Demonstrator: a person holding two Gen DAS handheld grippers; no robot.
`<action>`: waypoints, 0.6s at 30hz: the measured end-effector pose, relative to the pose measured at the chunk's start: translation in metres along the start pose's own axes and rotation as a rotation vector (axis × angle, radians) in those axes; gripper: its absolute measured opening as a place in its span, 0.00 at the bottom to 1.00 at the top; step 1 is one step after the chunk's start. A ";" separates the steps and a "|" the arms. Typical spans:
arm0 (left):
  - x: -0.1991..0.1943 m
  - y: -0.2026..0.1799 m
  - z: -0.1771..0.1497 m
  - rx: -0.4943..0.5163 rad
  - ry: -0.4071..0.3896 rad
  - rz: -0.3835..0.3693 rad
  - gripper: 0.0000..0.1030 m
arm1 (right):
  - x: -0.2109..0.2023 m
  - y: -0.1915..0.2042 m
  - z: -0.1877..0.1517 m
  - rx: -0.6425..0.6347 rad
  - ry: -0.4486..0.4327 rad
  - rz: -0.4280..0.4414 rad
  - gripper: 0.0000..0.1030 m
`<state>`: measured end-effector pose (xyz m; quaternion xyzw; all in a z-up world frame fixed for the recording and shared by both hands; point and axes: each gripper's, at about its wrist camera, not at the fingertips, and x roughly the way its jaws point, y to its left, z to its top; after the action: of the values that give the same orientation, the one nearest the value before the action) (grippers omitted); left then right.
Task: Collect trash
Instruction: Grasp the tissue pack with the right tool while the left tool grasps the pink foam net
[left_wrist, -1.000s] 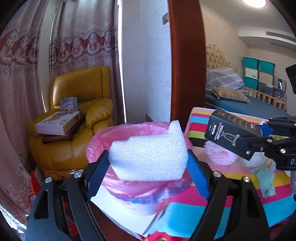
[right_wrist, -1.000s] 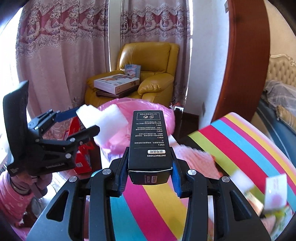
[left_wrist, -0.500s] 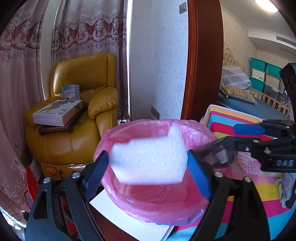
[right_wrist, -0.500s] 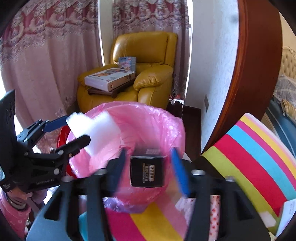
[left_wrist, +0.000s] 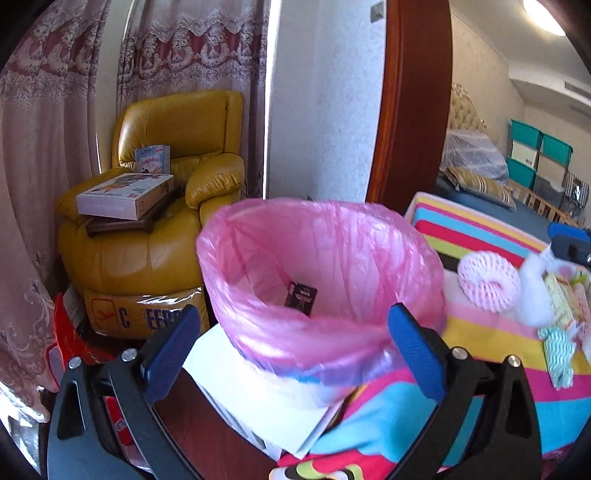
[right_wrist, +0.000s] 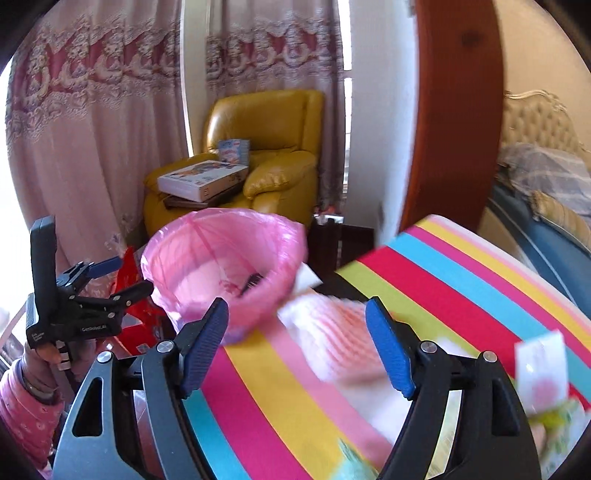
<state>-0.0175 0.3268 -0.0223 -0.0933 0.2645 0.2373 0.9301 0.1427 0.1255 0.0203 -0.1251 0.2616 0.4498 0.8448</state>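
Note:
A bin lined with a pink bag (left_wrist: 332, 236) stands at the end of the striped table (left_wrist: 480, 240). The black box (left_wrist: 302, 297) lies inside it. The white foam block is out of sight. My left gripper (left_wrist: 295, 350) is open and empty just in front of the bin rim; it also shows in the right wrist view (right_wrist: 110, 277), left of the bin (right_wrist: 225, 258). My right gripper (right_wrist: 295, 350) is open and empty over the striped cloth (right_wrist: 461, 288), above a blurred pink foam net (right_wrist: 332, 332). A pink-white foam net (left_wrist: 487, 280) and mixed scraps (left_wrist: 554, 306) lie on the table.
A yellow armchair (left_wrist: 166, 206) with boxes (left_wrist: 125, 195) stands behind the bin, by the curtains. A wooden door frame (left_wrist: 410, 110) stands right of it. White paper (left_wrist: 258, 398) lies under the bin. A white-pink wrapper (right_wrist: 541, 369) lies on the cloth.
Both grippers have opened. The foam block and the black box dropped into the pink-lined bin. The right gripper has drawn back over the table.

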 end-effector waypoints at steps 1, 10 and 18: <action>-0.005 -0.008 -0.003 0.017 -0.007 0.011 0.95 | -0.009 -0.006 -0.006 0.009 -0.007 -0.015 0.72; -0.026 -0.078 -0.011 0.146 -0.045 -0.100 0.95 | -0.079 -0.085 -0.060 0.151 -0.040 -0.204 0.74; -0.016 -0.125 -0.022 0.189 -0.013 -0.162 0.95 | -0.144 -0.170 -0.122 0.307 -0.063 -0.431 0.74</action>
<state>0.0222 0.2057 -0.0264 -0.0245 0.2712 0.1361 0.9525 0.1770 -0.1245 -0.0054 -0.0342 0.2678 0.2179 0.9379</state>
